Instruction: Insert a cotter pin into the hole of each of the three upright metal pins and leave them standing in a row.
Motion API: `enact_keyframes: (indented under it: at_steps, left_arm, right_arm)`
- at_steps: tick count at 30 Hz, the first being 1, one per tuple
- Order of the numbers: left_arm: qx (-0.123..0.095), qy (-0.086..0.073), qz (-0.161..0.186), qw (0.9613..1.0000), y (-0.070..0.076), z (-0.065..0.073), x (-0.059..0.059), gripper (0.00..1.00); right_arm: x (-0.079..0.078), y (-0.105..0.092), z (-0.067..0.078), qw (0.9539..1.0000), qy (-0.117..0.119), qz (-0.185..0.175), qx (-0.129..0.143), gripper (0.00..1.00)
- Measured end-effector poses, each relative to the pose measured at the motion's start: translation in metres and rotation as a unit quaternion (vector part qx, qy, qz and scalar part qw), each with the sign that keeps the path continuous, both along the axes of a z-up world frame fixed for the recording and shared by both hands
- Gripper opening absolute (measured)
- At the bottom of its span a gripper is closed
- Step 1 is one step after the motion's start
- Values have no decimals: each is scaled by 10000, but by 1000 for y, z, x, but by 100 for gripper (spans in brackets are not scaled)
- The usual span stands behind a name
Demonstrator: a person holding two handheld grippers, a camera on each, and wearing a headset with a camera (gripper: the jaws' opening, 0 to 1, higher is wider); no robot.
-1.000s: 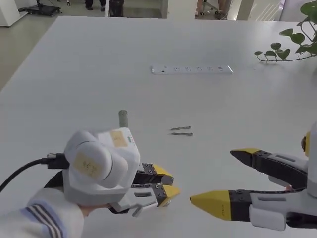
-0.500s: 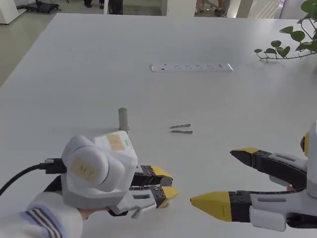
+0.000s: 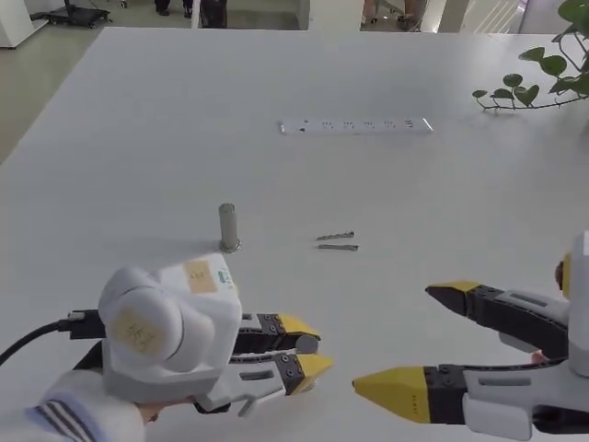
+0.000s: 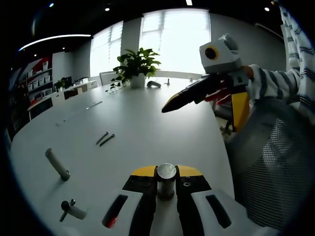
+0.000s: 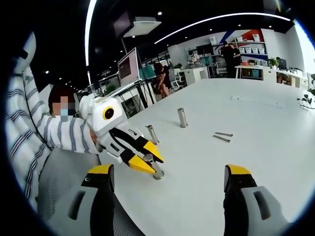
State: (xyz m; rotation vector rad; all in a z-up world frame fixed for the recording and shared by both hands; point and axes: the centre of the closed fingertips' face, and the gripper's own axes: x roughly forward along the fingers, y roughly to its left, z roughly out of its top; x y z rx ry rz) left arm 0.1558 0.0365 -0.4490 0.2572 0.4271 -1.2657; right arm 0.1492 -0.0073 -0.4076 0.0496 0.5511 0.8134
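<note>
Our left tongs [image 3: 317, 352] clamp one metal pin [image 4: 166, 179], right tongs [image 3: 391, 334] gape empty; two cotter pins [image 3: 337, 242] lie loose, so we judge most work remains.

Left gripper [image 3: 316, 349] seemingly clamped; right gripper [image 3: 394, 333] agape.

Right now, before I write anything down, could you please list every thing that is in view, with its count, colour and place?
metal pins: three, grey; two on the table, one between the left jaws.
cotter pins: two, grey, lying side by side on the table, right of the upright pin in the head view.
power strip: one, white, far side of the table.
plant: one, green, far right corner.
table: one, white.
sleeve: one, white with dark stripes, behind the left gripper.
left gripper: white body, black and yellow jaws, shut on a metal pin.
right gripper: same colours, jaws open, empty.
</note>
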Motion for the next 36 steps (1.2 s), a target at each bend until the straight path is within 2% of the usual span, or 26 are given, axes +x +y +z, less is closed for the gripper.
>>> enact_keyframes:
  at_steps: [2, 4, 8, 13, 16, 19, 24, 27, 29, 33, 36]
  left_arm:
    - [-24, 18, 30, 10000, 0, 0, 0, 10]
    - [-14, -48, 44, 10000, 1, 1, 0, 10]
    - [-71, -5, 94, 9999, 1, 1, 1, 10]
    - [-202, 107, 136, 9996, 3, 3, 0, 11]
    - [-305, 213, 153, 9992, 5, 5, 1, 11]
    - [-410, 250, 174, 9987, 5, 10, 1, 12]
    - [-458, 226, 177, 9985, 9, 17, 1, 23]
    - [-621, 352, 184, 9973, 13, 27, -3, 31]
    - [-657, 359, 157, 9971, 17, 32, -7, 37]
    - [-658, 407, 137, 9969, 25, 36, -13, 49]
    - [-569, 428, 200, 9973, 34, 36, -17, 55]
  right_arm:
    - [-1, 0, 0, 10000, 4, 8, -9, 91]
    - [-2, 1, -1, 10000, 8, 35, -33, 91]
    - [-3, 3, -1, 10000, 4, 37, -17, 91]
    - [-6, 3, -3, 9999, 77, 87, -59, 91]
    - [-5, 3, -3, 9999, -1, 100, -110, 91]
    - [-4, 3, -3, 9999, 49, 87, -82, 91]
    - [-5, 4, -6, 9998, 98, 118, -123, 91]
    - [-6, 3, -8, 9998, 126, 113, -131, 91]
    - [-5, 2, -8, 9998, 135, 99, -131, 91]
    - [-5, 0, -8, 9998, 140, 88, -136, 91]
    - [-5, -1, -8, 9997, 179, 90, -152, 90]
